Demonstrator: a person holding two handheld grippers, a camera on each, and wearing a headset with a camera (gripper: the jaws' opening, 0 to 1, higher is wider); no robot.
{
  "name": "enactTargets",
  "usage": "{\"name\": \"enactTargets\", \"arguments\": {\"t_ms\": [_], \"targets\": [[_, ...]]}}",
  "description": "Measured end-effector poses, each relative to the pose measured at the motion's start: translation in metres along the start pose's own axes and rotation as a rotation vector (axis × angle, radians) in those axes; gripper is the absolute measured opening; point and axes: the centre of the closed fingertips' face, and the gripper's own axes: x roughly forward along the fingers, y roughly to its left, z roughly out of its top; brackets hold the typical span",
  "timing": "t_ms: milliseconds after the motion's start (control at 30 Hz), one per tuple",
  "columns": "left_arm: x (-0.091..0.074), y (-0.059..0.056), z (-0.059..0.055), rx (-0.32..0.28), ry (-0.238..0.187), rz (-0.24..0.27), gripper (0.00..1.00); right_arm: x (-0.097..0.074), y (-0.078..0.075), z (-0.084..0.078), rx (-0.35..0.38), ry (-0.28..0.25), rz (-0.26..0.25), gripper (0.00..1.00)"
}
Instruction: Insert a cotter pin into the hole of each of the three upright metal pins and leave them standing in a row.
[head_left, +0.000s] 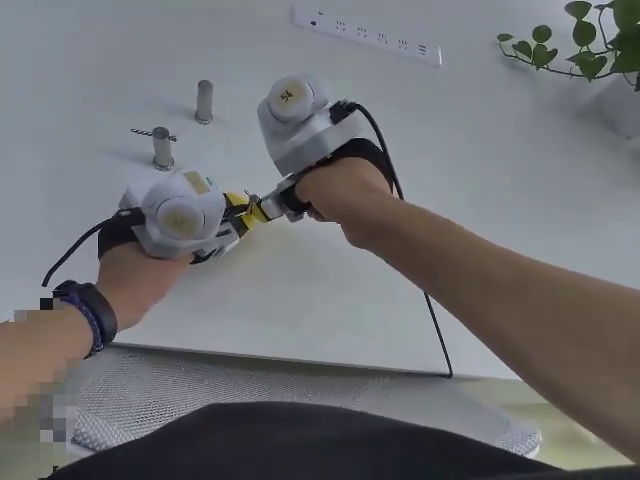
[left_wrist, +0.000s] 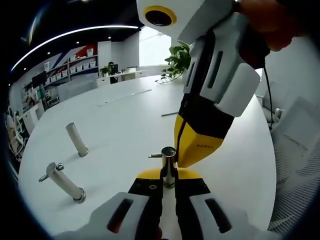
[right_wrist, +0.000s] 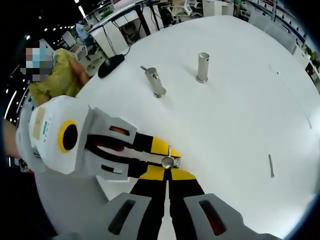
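Both on one pin
My left gripper (left_wrist: 168, 181) clamped the pin (left_wrist: 168, 161); right gripper (right_wrist: 167, 174) sat pinched narrow at its top.

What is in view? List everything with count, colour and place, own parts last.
table: one, white.
bare metal pin: one, silver, upright on table.
second metal pin: one, silver, upright beside it, cotter pin through its top.
held metal pin: one, silver, clamped between yellow jaws, second cotter pin at its hole.
loose thin pin: one, grey, lying on table.
power strip: one, white, far edge.
plant: one, green, far right.
wristband: one, dark, left wrist.
left gripper: one, white, yellow-black jaws, shut on held metal pin.
right gripper: one, same colours, jaws closed against that pin's top.
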Motion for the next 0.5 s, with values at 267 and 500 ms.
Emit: {"name": "enactTargets", "arguments": {"t_ms": [267,500], "targets": [[0.001,0.0002,0.0005,0.009,0.004,-0.003,0.06,-0.0003,0.0007,0.0005,-0.042,-0.005,-0.017,0.03],[0.0018,0.0005,0.0009,0.009,0.004,-0.003,0.06,-0.0019,0.0008,0.0005,-0.082,-0.007,-0.016,0.07]]}}
